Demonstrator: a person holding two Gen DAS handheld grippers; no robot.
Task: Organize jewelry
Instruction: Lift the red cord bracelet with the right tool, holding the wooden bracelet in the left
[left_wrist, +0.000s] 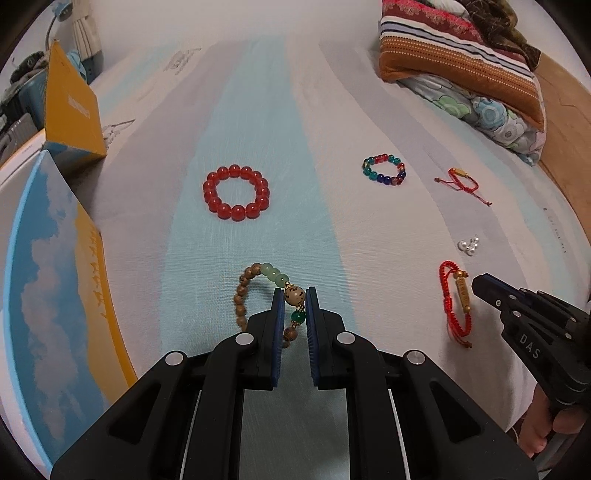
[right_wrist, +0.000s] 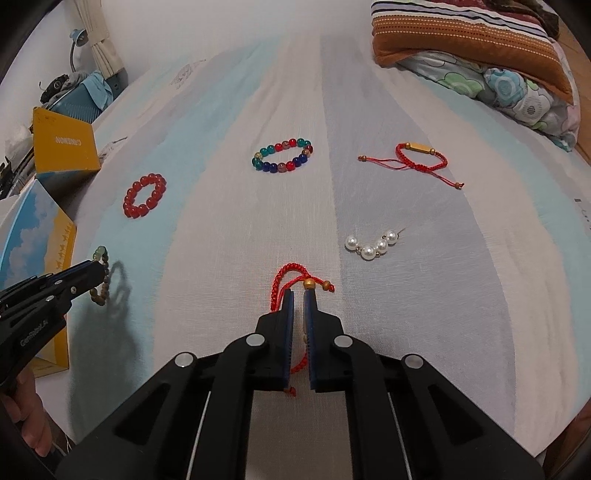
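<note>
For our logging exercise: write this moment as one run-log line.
left gripper: shut on wooden bead bracelet, lifted | right gripper: shut on red cord bracelet | on bed: red bead bracelet, multicolour bracelet, pearls

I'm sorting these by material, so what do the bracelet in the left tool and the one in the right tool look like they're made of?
The beaded bracelet in the left tool looks like matte brown wood or seed beads, plus pale green and dark green glossy beads, maybe jade or glass. The red cord bracelet in the right tool looks like braided thread with gold-coloured beads, possibly metal.
</note>
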